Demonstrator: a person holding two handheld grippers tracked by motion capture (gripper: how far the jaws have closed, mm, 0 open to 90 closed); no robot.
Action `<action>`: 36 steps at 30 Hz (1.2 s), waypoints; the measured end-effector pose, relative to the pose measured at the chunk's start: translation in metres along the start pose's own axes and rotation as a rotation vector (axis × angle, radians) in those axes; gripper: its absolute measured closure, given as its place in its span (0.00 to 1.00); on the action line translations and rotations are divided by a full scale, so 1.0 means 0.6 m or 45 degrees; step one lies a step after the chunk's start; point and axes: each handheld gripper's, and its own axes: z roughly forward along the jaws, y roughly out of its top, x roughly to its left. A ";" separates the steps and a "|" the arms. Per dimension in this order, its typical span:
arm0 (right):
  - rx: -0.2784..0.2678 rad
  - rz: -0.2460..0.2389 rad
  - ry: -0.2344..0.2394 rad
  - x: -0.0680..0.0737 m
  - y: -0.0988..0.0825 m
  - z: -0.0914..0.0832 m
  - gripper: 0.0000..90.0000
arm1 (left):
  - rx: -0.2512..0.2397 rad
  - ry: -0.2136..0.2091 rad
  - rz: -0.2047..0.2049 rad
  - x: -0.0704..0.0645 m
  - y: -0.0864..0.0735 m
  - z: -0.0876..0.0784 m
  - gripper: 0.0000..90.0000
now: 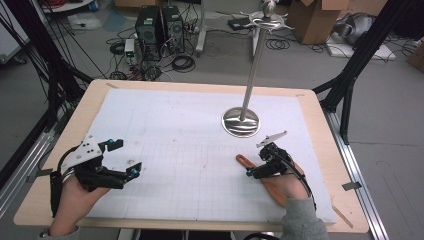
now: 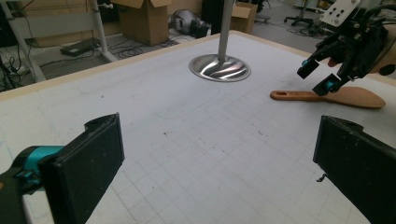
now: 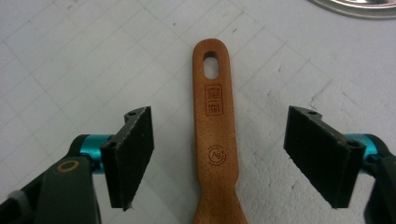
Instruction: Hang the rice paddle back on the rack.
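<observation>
A brown wooden spatula (image 1: 260,176) lies flat on the white gridded mat, its handle with a hanging hole pointing toward the table's middle. In the right gripper view the spatula handle (image 3: 215,126) runs up between the two black pads, with a clear gap on each side. My right gripper (image 1: 261,166) hovers just over the handle, jaws open and touching nothing. In the left gripper view the right gripper (image 2: 317,77) hangs above the spatula (image 2: 327,96). My left gripper (image 1: 127,157) rests open at the mat's left, its jaws around bare mat (image 2: 215,163).
A metal stand with a round shiny base (image 1: 241,121) and a tall pole (image 1: 254,65) sits on the mat behind the spatula. The wooden table edge (image 1: 75,115) frames the mat. Computers, cables and cardboard boxes lie on the floor beyond.
</observation>
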 end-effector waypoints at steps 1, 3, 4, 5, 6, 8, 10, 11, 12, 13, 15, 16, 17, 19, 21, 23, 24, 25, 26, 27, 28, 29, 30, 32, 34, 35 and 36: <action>0.008 0.009 0.002 0.000 0.000 0.003 0.31 | 0.001 0.003 -0.002 0.000 -0.001 -0.001 0.03; 0.026 0.008 0.006 0.000 0.000 0.007 0.33 | 0.006 0.003 -0.002 -0.001 -0.001 0.000 0.03; 0.043 0.011 0.005 0.001 -0.001 0.009 0.34 | 0.006 0.003 -0.002 -0.001 -0.001 0.000 0.03; 0.053 0.008 0.004 0.001 -0.001 0.010 0.36 | 0.016 0.012 -0.001 -0.001 -0.002 0.001 0.03; 0.053 -0.005 0.004 0.000 -0.001 0.011 0.38 | 0.017 0.011 -0.004 -0.001 -0.002 0.001 0.03; 0.057 -0.005 0.002 0.000 -0.001 0.011 0.40 | 0.016 0.010 -0.005 -0.001 -0.002 0.001 0.03; 0.072 0.009 -0.003 0.002 -0.001 0.011 0.42 | 0.018 0.011 -0.001 -0.001 -0.002 0.002 0.03; 0.089 0.009 -0.002 0.002 -0.001 0.011 0.45 | 0.016 0.012 -0.002 0.000 -0.002 0.002 0.03; 0.097 0.018 -0.005 0.003 -0.001 0.012 0.45 | 0.016 0.012 -0.002 0.000 -0.002 0.002 0.03; 0.099 0.014 -0.010 0.004 -0.001 0.013 0.45 | 0.025 0.017 0.002 0.000 -0.003 0.002 0.03; 0.117 0.006 -0.011 0.005 -0.001 0.014 0.47 | 0.024 0.021 0.004 0.002 -0.003 0.001 0.03; 0.117 0.006 -0.011 0.005 -0.001 0.014 0.47 | 0.024 0.021 0.004 0.002 -0.003 0.001 0.03; 0.123 0.004 -0.012 0.006 -0.001 0.015 0.48 | 0.024 0.025 0.002 0.002 -0.002 -0.001 0.03; 0.133 0.009 -0.016 0.007 -0.001 0.016 0.49 | 0.018 0.024 -0.001 0.002 -0.002 -0.002 0.03; 0.140 0.009 -0.031 0.007 -0.002 0.016 0.51 | 0.016 0.022 -0.001 0.002 -0.002 -0.002 0.03; 0.146 0.007 -0.032 0.007 -0.002 0.016 0.54 | 0.018 0.022 0.000 0.002 -0.002 -0.002 0.03; 0.152 0.007 -0.031 0.006 -0.003 0.016 0.55 | 0.020 0.020 0.001 0.002 -0.002 -0.001 0.03; 0.157 0.013 -0.028 0.006 -0.003 0.016 0.56 | 0.023 0.022 0.003 0.003 -0.003 -0.001 0.03; 0.165 0.012 -0.026 0.006 -0.004 0.017 0.57 | 0.024 0.019 -0.002 0.002 -0.003 -0.001 0.03; 0.174 0.014 -0.027 0.006 -0.004 0.017 0.58 | 0.024 0.019 -0.002 0.002 -0.003 -0.001 0.03; 0.174 0.013 -0.028 0.006 -0.004 0.017 0.59 | 0.025 0.021 0.000 0.003 -0.004 0.000 0.03; 0.174 0.014 -0.032 0.006 -0.004 0.017 0.60 | 0.030 0.022 -0.002 0.003 -0.004 0.000 0.03; 0.174 0.014 -0.032 0.006 -0.004 0.017 0.60 | 0.030 0.022 -0.002 0.003 -0.004 0.000 0.03; 0.178 0.019 -0.034 0.006 -0.005 0.016 0.62 | 0.030 0.023 -0.003 0.003 -0.005 0.001 0.03; 0.180 0.018 -0.037 0.006 -0.005 0.016 0.63 | 0.029 0.018 -0.004 0.003 -0.005 0.001 0.03; 0.179 0.013 -0.039 0.006 -0.006 0.016 0.64 | 0.028 0.017 -0.003 0.002 -0.005 0.001 0.03; 0.179 0.013 -0.039 0.006 -0.006 0.016 0.64 | 0.028 0.017 -0.003 0.002 -0.005 0.001 0.03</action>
